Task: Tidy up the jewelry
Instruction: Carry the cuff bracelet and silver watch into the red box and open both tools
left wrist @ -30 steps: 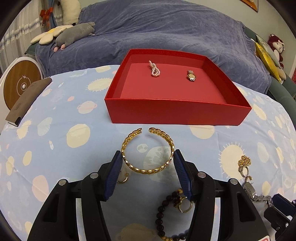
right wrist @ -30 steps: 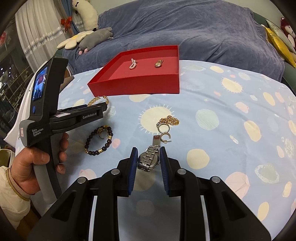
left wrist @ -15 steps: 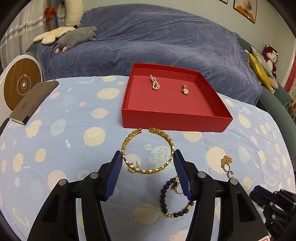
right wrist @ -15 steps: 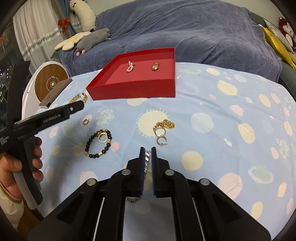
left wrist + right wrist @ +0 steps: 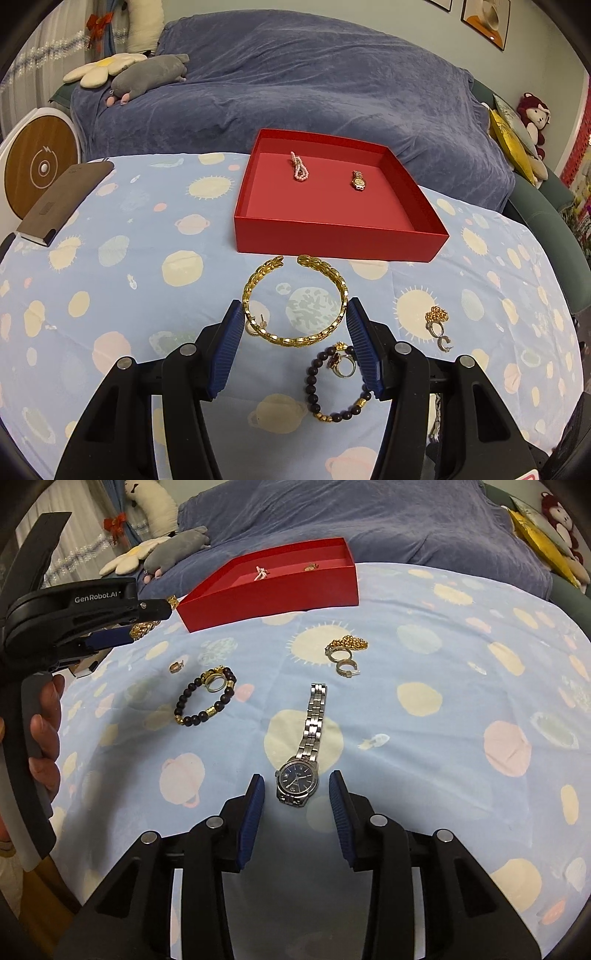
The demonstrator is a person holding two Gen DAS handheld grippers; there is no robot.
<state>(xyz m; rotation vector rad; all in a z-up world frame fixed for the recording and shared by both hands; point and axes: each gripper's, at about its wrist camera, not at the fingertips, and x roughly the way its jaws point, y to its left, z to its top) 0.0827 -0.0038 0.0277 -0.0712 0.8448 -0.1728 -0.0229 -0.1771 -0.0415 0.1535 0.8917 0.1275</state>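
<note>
My left gripper (image 5: 295, 306) is shut on a gold open bangle (image 5: 258, 273), held above the cloth in front of the red box (image 5: 340, 240). The right wrist view shows that gripper (image 5: 147, 624) at the left with the bangle (image 5: 142, 629) in it. The box holds a pink bead bracelet (image 5: 299, 170) and a small gold watch (image 5: 358, 180). My right gripper (image 5: 296, 777) has its jaws opening. A silver watch with a blue dial (image 5: 297, 779) lies flat on the cloth between the pads, untouched by them.
A dark bead bracelet (image 5: 205, 701) with a gold ring (image 5: 214, 683) lies left of the watch. A gold chain with rings (image 5: 345, 646) lies beyond it, a small earring (image 5: 176, 666) further left. A brown case (image 5: 62, 201) sits at the table's left edge, a blue-covered sofa (image 5: 295, 85) behind.
The right gripper came down and spread its jaws; the silver watch it pinched now lies flat on the cloth. The left gripper rose and drew back with the bangle.
</note>
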